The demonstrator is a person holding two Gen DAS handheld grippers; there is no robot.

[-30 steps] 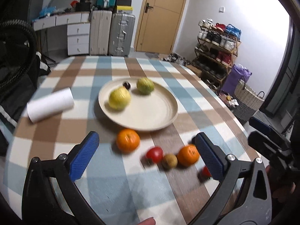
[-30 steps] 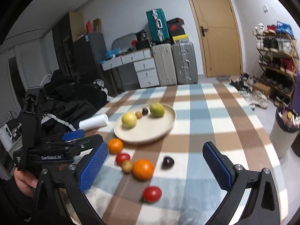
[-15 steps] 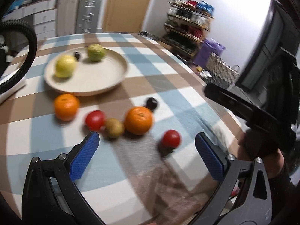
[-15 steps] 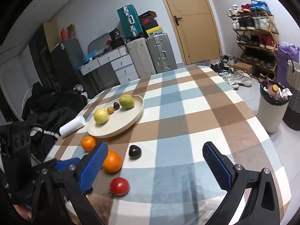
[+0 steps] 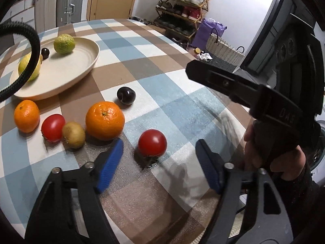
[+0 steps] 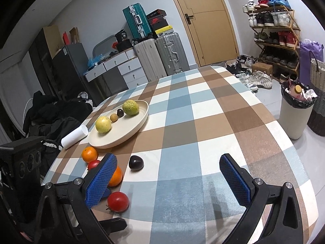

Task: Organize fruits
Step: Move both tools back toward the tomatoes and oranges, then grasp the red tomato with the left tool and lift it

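Wide apart and empty, the left gripper (image 5: pixel 158 163) hung low over the table (image 5: pixel 182 101) with a tomato (image 5: pixel 152 142) between its blue fingers (image 5: pixel 109 163), while the right gripper (image 6: pixel 168 180), equally spread and holding nothing, faced the checked cloth near a dark plum (image 6: pixel 136 162). Beyond, two oranges (image 5: pixel 104 120), another tomato (image 5: pixel 53 127) and a kiwi (image 5: pixel 73 134) lay loose beside the plate (image 5: pixel 81 69), which held four fruits.
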